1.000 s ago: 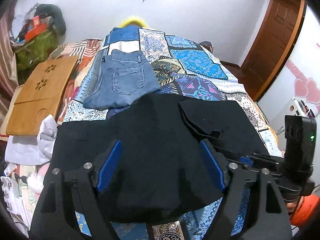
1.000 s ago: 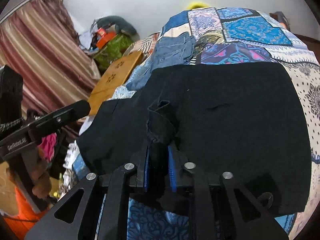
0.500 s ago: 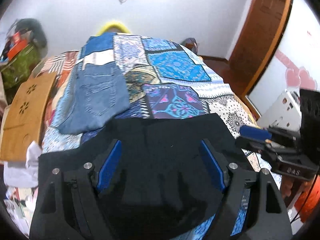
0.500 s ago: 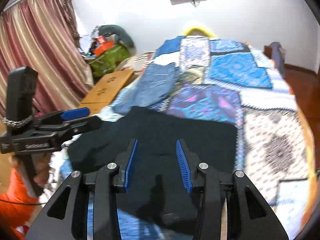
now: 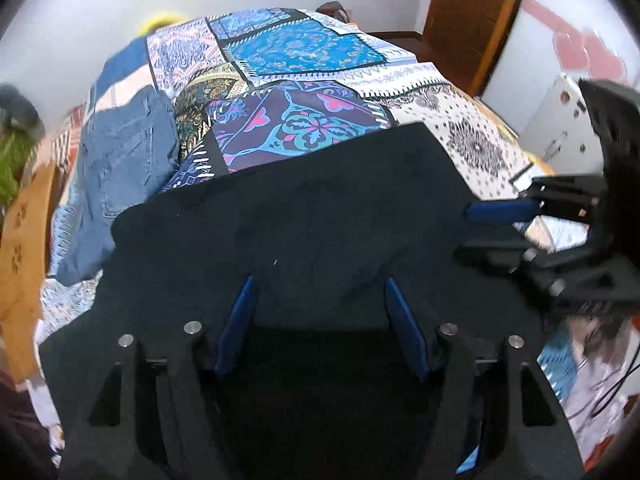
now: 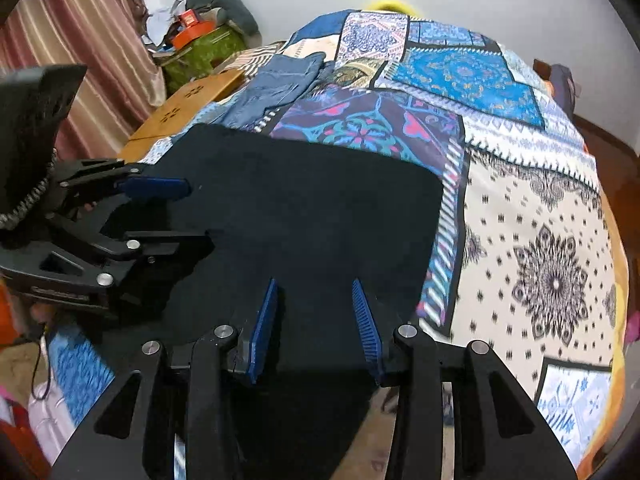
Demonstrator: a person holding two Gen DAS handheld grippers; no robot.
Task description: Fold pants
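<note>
I have both grippers spread and empty over the near edge of the pants [image 5: 320,216], a dark folded slab that lies flat on the quilt [image 5: 304,44] at the near end of the bed. My left gripper [image 5: 320,300] hangs above the near middle of the pants with its blue pads [image 5: 236,324] wide apart and nothing between them. My right gripper [image 6: 314,308] sits over the near right part of the pants, pads [image 6: 366,328] likewise apart, clasping nothing. In the right view the left gripper [image 6: 176,208] shows side-on above the left part of the pants; in the left view the right one [image 5: 476,232] shows at their right edge. Beyond the pants, to the far left, the jeans [image 5: 120,168] lie folded on the quilt, touching or just beside the pants' far left corner. Left of the jeans, off the bed's side, is a wooden board [image 6: 188,104]. Farther behind that a green bag [image 6: 200,52] stands by the curtain [image 6: 92,40]. Far right of the pants is a brown door [image 5: 472,12].
</note>
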